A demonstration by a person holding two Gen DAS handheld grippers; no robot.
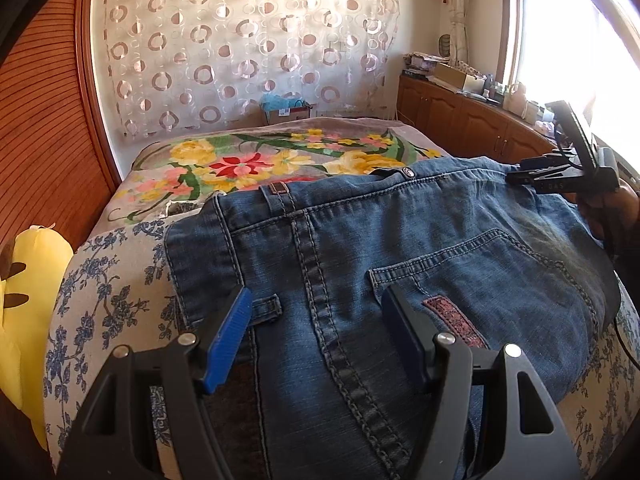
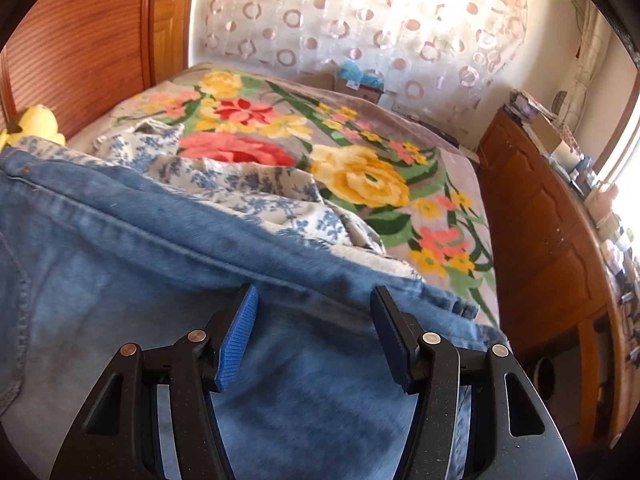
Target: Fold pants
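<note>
Right gripper [image 2: 314, 300], fingers [image 2: 236, 340] apart, over blue jeans [image 2: 120, 248].

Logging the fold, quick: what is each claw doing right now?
Left claw: open over the jeans, gripping nothing.
Right claw: open over the jeans, gripping nothing.

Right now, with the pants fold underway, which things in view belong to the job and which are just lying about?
Part of the job:
- jeans
- left hand-held gripper, open over the jeans
- right hand-held gripper, open over the jeans

Lying about:
- floral blanket
- blue-print cloth
- yellow plush toy
- cardboard box
- cabinet clutter
</note>
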